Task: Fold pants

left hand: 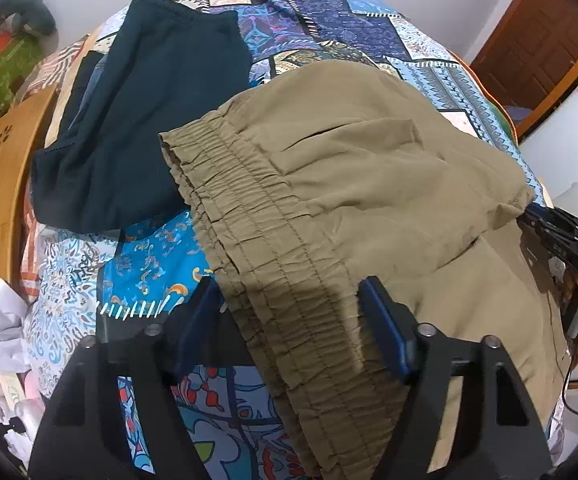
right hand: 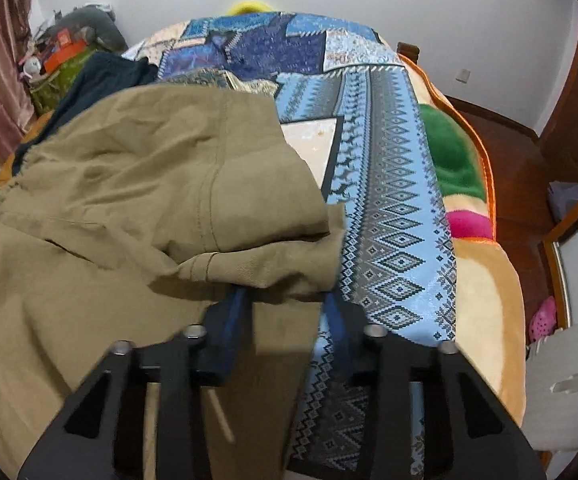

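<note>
Olive-green pants [left hand: 369, 168] lie partly folded on a patterned blue bedspread [left hand: 329, 20]. Their gathered elastic waistband [left hand: 249, 216] runs down between the blue fingers of my left gripper [left hand: 289, 304], which straddles it with the jaws standing wide. In the right wrist view a folded-over flap of the pants [right hand: 129, 168] covers the fingertips of my right gripper [right hand: 285, 308]. Its jaws stand fairly narrow with olive cloth showing in the gap. The right gripper's body [left hand: 561, 236] also shows at the pants' far right edge in the left view.
A dark blue garment [left hand: 149, 120] lies on the bed beyond the waistband. A wooden board [left hand: 1, 184] stands at the left bedside. An orange-edged fleece blanket [right hand: 457, 152] covers the bed's right side, with wood floor and a grey chair [right hand: 561, 392] beyond.
</note>
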The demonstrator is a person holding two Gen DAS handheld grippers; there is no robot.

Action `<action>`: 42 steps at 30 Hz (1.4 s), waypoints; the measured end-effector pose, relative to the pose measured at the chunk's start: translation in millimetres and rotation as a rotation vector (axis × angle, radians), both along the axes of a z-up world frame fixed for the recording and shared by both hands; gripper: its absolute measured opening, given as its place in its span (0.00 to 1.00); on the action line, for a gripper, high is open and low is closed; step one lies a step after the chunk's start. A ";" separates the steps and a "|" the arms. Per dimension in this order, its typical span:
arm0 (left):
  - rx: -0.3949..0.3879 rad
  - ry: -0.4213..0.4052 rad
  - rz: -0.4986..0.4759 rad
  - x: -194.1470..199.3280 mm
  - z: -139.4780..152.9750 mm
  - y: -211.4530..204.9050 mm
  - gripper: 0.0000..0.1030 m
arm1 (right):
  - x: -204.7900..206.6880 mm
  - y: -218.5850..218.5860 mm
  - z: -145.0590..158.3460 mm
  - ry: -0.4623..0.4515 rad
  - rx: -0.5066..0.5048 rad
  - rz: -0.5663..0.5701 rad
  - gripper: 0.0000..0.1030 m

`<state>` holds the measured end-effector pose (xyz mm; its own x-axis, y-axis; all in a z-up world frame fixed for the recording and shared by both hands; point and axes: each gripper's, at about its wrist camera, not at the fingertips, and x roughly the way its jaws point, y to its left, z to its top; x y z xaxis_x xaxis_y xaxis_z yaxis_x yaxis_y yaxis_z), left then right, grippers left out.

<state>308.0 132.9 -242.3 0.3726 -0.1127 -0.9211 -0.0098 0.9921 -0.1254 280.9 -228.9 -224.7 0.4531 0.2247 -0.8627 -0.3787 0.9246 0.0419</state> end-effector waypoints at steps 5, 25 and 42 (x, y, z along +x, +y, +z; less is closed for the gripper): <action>0.062 -0.027 -0.017 -4.2 3.7 -1.9 0.59 | 2.9 -6.2 -0.5 0.025 0.021 -0.017 0.12; 0.081 -0.078 0.021 -13.2 20.2 17.7 0.59 | -25.2 -18.1 24.8 0.003 0.012 -0.027 0.05; 0.031 0.024 0.048 38.9 0.9 29.6 0.73 | 19.2 -15.9 39.3 -0.061 0.143 -0.063 0.57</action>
<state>346.9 162.5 -241.4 0.3544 -0.0666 -0.9327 -0.0603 0.9938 -0.0938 300.0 -244.7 -185.5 0.5204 0.3129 -0.7945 -0.3259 0.9328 0.1539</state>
